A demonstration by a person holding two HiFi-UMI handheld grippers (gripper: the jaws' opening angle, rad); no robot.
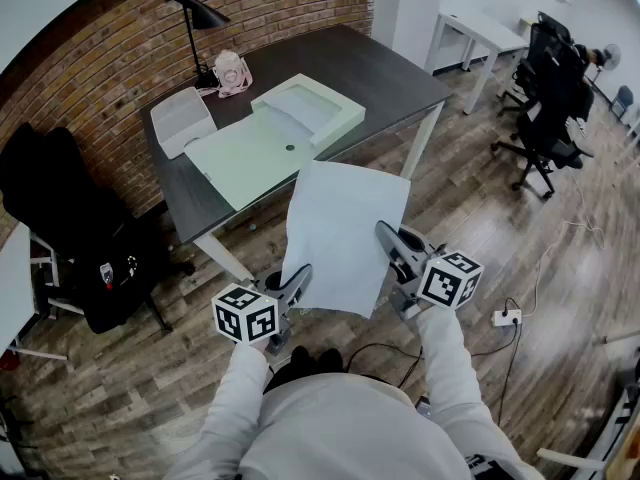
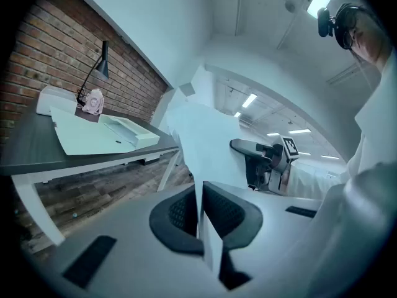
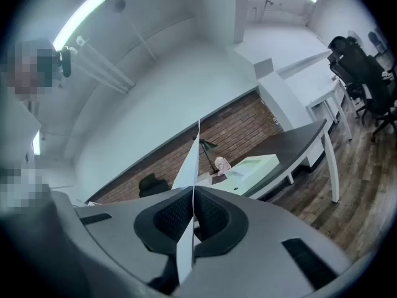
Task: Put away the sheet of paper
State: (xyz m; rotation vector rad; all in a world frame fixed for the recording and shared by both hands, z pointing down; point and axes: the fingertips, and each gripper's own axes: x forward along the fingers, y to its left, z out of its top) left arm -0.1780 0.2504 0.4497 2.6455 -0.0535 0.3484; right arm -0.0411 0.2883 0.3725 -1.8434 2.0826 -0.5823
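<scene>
A white sheet of paper [image 1: 345,233] hangs in the air in front of the person, short of the dark desk [image 1: 390,68]. My left gripper [image 1: 297,284] is shut on its near left corner, and my right gripper [image 1: 388,240] is shut on its right edge. In the left gripper view the sheet of paper [image 2: 208,144] rises edge-on from between the pads of the left gripper [image 2: 200,213], with the right gripper [image 2: 260,157] beyond it. In the right gripper view the sheet of paper [image 3: 189,160] stands as a thin blade clamped in the right gripper [image 3: 193,215].
On the desk lies an open pale green box file [image 1: 275,133], beside a white tray [image 1: 182,120], a pink object [image 1: 231,73] and a black lamp [image 1: 192,23]. A black chair with a jacket [image 1: 70,233] stands left; office chairs [image 1: 545,98] stand right. A power strip [image 1: 503,317] lies on the wooden floor.
</scene>
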